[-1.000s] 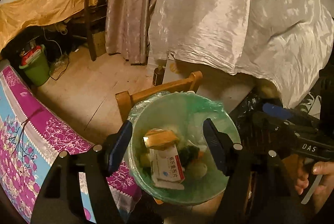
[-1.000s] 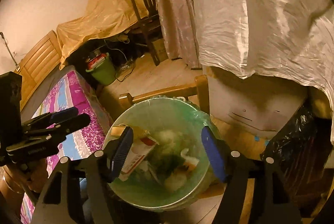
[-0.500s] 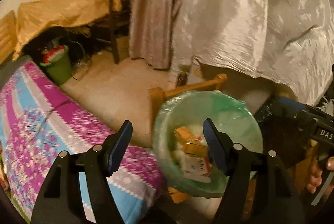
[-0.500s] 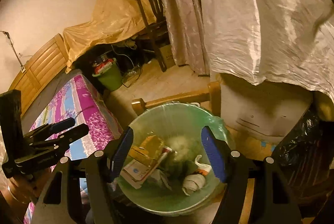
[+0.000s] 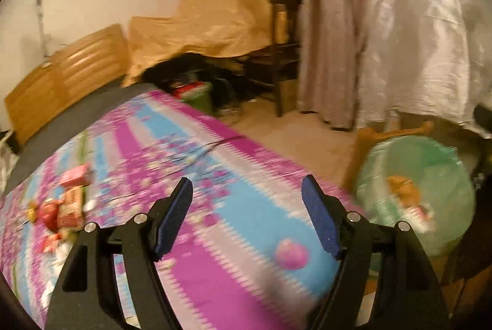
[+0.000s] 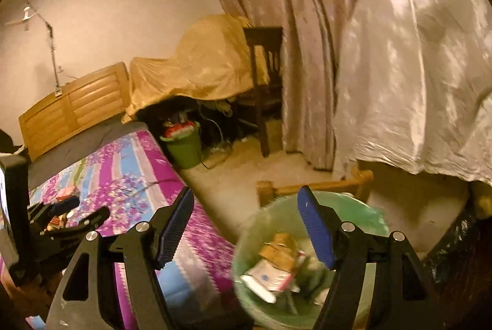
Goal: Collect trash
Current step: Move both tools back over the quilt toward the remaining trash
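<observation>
Your left gripper (image 5: 247, 214) has jaws spread, empty, over the floral bedspread (image 5: 215, 207); your right gripper (image 6: 246, 225) likewise. Red snack wrappers (image 5: 60, 211) lie lower left; the green-lined trash bin (image 5: 415, 194) sits at right.

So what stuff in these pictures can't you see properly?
- Red trash on the bed, left wrist view: motion blur, so I can't tell what each piece is.
- Box labels in the green bin, right wrist view: blurred, and the right tongs cover part.
- Items under the gold cloth and white cloth: fully covered.
</observation>
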A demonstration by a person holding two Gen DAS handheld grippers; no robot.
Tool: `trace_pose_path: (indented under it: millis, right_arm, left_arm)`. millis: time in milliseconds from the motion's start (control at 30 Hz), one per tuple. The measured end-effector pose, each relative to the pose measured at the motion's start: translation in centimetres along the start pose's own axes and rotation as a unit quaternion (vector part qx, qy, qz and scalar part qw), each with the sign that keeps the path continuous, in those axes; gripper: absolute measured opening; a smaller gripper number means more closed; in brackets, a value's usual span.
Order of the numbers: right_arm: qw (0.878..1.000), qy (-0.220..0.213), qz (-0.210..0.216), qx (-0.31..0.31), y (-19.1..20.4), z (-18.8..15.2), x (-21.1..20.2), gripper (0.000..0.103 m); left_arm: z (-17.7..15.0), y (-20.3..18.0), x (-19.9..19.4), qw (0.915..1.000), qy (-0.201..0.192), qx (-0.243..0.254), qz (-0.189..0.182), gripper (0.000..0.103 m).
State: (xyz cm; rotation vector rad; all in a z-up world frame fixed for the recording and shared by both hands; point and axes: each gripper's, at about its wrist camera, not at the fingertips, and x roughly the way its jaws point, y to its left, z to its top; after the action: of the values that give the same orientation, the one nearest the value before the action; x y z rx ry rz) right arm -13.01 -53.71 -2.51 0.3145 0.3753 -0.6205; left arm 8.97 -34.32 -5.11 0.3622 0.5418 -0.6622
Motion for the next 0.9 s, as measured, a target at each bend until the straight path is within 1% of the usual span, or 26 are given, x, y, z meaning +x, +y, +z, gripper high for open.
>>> trace_pose_path:
  millis: [167,267,367,500,600,700,733,767,833,900]
  right_arm:
    - [1.000,-0.004,0.020,-0.018,4.8,-1.0,0.3,0.075]
    - [0.998,0.017,0.048,-0.031,8.3,-2.0,1.2,0.076]
    - [0.995,0.039,0.075,-0.050,12.1,-3.3,2.1,0.076]
    - [0.986,0.077,0.119,-0.083,17.8,-5.4,3.4,0.078]
    - [0.974,0.114,0.160,-0.115,22.5,-7.4,4.4,0.080]
    - [0.952,0.164,0.213,-0.148,27.7,-9.4,6.0,0.080]
    - [0.947,0.174,0.224,-0.153,28.9,-9.8,6.3,0.080]
    - [0.939,0.185,0.242,-0.159,30.5,-10.2,6.8,0.080]
    - [0.928,0.199,0.267,-0.165,33.3,-10.3,7.9,0.080]
    - [0.917,0.212,0.293,-0.166,36.1,-10.2,9.3,0.084]
  left_arm:
    - [-3.3,5.3,-1.4,0.9985,0.006,-0.011,0.054,0.071]
    - [-5.5,8.9,-2.5,0.9958,0.015,-0.027,0.087,0.071]
    - [-7.8,12.9,-3.6,0.9912,0.034,-0.063,0.112,0.071]
    - [-11.4,18.3,-5.3,0.9799,0.061,-0.120,0.147,0.071]
    - [-14.2,22.4,-6.7,0.9693,0.077,-0.164,0.166,0.071]
    - [-16.8,25.9,-8.1,0.9619,0.085,-0.190,0.178,0.071]
    - [-17.3,26.7,-8.5,0.9608,0.086,-0.195,0.177,0.071]
    - [-18.3,28.4,-9.2,0.9579,0.089,-0.212,0.172,0.071]
    - [-19.1,30.6,-9.8,0.9525,0.092,-0.236,0.170,0.071]
    - [-20.0,33.6,-10.8,0.9436,0.089,-0.267,0.175,0.071]
